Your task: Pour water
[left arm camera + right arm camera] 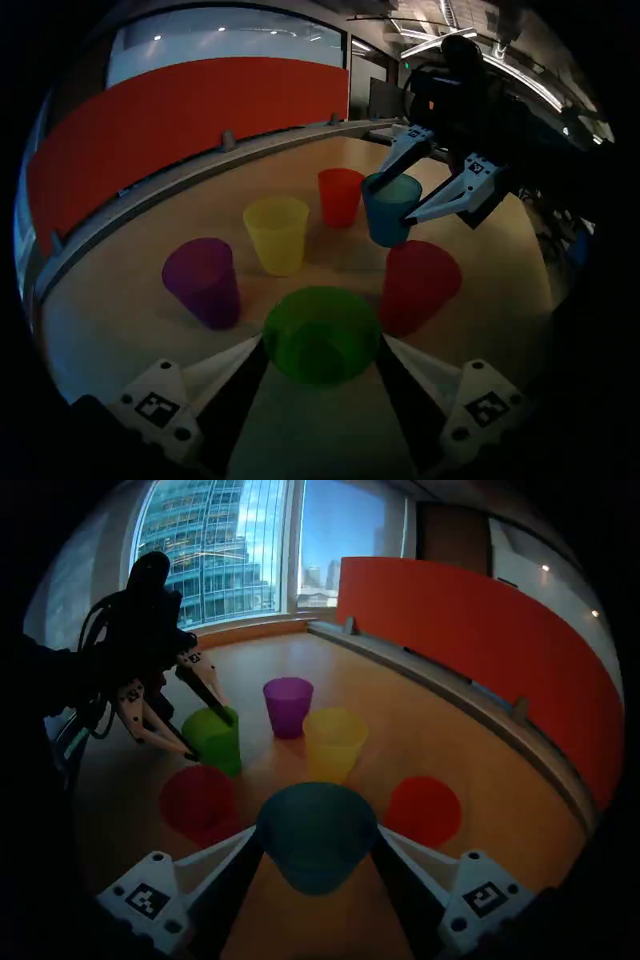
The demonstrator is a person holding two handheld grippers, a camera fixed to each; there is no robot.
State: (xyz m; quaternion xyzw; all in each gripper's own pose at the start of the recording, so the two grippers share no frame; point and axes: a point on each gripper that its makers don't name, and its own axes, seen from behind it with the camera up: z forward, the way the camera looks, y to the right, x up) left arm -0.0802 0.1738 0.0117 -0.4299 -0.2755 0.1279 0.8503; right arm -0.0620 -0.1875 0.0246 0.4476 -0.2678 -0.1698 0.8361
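Note:
My left gripper (pixel 322 346) is shut on a green cup (pixel 322 320), upright at the near edge of the left gripper view. Across the ring of cups, my right gripper (pixel 391 203) is shut on a blue cup (pixel 392 216). In the right gripper view the blue cup (pixel 316 840) sits between my right gripper's (pixel 316 832) fingers, and the left gripper (pixel 211 736) holds the green cup (pixel 216 744) at the left. Whether either cup holds water or is off the table, I cannot tell.
On the wooden table (pixel 496 264) stand a purple cup (pixel 202 280), a yellow cup (pixel 277 234), an orange-red cup (pixel 340 196) and a red cup (pixel 418 284). A red partition (pixel 184 120) runs along the table's far edge. Windows (pixel 216 552) lie beyond.

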